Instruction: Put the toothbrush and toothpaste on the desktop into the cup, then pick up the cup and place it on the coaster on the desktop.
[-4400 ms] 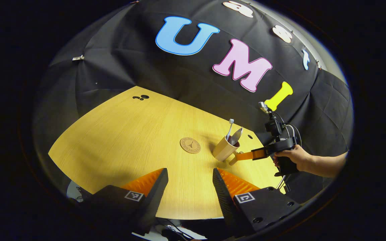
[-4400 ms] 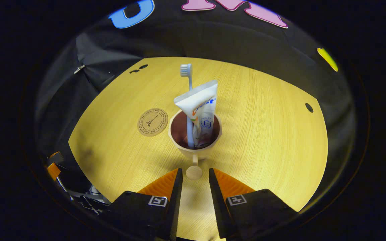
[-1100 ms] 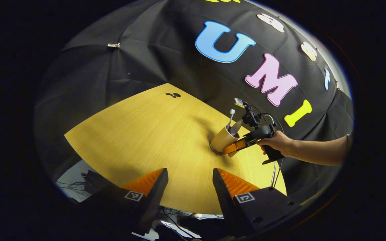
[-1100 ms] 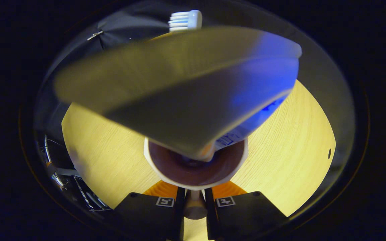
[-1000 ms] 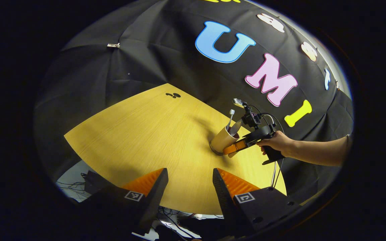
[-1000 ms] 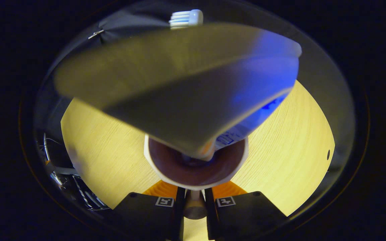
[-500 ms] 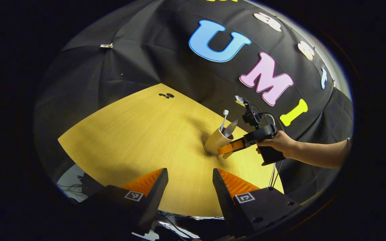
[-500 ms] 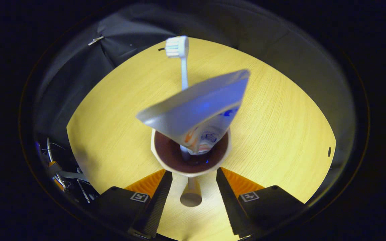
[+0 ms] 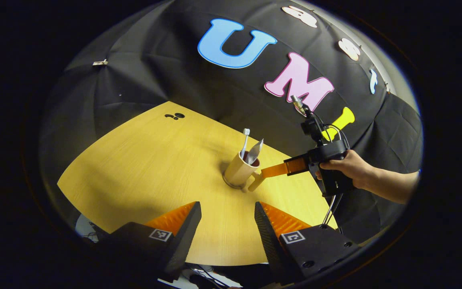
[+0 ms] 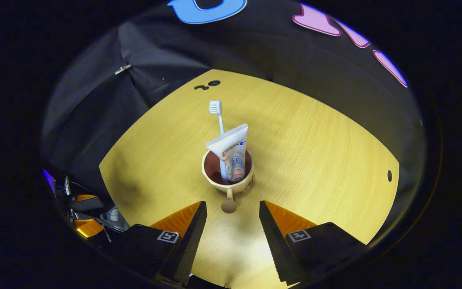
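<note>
- Cup (image 10: 228, 173) stands upright near the middle of the desktop (image 10: 315, 160), its stick handle (image 10: 229, 202) pointing toward the right gripper.
- Toothbrush (image 10: 217, 116) and toothpaste (image 10: 231, 154) both stand inside the cup, the brush head rising above the tube.
- Coaster (image 9: 233, 185) shows as a thin dark rim under the cup's base in the left gripper view; the cup seems to sit squarely on it, though most of the disc is hidden.
- Right gripper (image 10: 229, 224) sits just short of the handle's knob, jaws spread wide and touching nothing; in the left gripper view its fingers (image 9: 273, 170) reach toward the handle without clasping it, with a hand (image 9: 345, 168) holding the tool.
- Left gripper (image 9: 227, 224) hovers well back from the cup, over the near edge of the desktop, jaws apart and empty.
- Judgement: all 3 parts of the task look done, so the step in hand is the release and clearing away.
- Next move calls for drawing the right gripper straight back along the handle's line, so neither finger clips the knob and tips the cup off the coaster.
</note>
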A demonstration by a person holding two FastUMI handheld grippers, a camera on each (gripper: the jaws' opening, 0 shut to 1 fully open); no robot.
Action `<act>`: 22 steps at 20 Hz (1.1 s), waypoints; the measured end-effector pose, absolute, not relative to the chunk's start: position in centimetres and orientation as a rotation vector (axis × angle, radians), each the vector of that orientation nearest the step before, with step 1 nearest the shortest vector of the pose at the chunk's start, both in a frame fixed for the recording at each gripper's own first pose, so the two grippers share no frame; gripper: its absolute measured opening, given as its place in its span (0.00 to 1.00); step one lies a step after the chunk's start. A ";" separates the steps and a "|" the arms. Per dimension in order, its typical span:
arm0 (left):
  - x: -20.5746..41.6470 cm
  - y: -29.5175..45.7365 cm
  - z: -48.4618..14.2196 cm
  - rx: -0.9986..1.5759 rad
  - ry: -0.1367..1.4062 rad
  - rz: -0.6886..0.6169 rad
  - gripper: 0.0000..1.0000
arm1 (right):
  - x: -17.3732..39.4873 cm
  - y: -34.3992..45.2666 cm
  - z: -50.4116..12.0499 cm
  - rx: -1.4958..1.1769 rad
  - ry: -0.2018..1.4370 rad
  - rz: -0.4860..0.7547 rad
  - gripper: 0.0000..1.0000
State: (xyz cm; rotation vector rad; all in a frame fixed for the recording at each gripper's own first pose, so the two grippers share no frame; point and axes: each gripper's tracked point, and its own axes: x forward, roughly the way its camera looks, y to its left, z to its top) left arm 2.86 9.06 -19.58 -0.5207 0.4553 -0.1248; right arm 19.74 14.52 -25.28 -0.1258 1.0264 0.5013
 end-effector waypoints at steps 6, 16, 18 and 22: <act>5.2 6.9 -18.3 -0.451 0.471 -0.196 0.84 | 17.5 13.0 -19.8 -0.061 0.907 0.478 0.85; 9.3 -0.4 -14.5 -0.278 0.471 -0.382 0.83 | 12.9 7.2 -11.9 0.046 0.675 0.323 0.86; 10.1 -1.9 -13.8 -0.261 0.473 -0.417 0.84 | 11.7 6.0 -10.9 0.071 0.640 0.303 0.86; 10.9 -4.9 -12.4 -0.262 0.471 -0.477 0.84 | 9.8 3.8 -9.0 0.112 0.553 0.264 0.85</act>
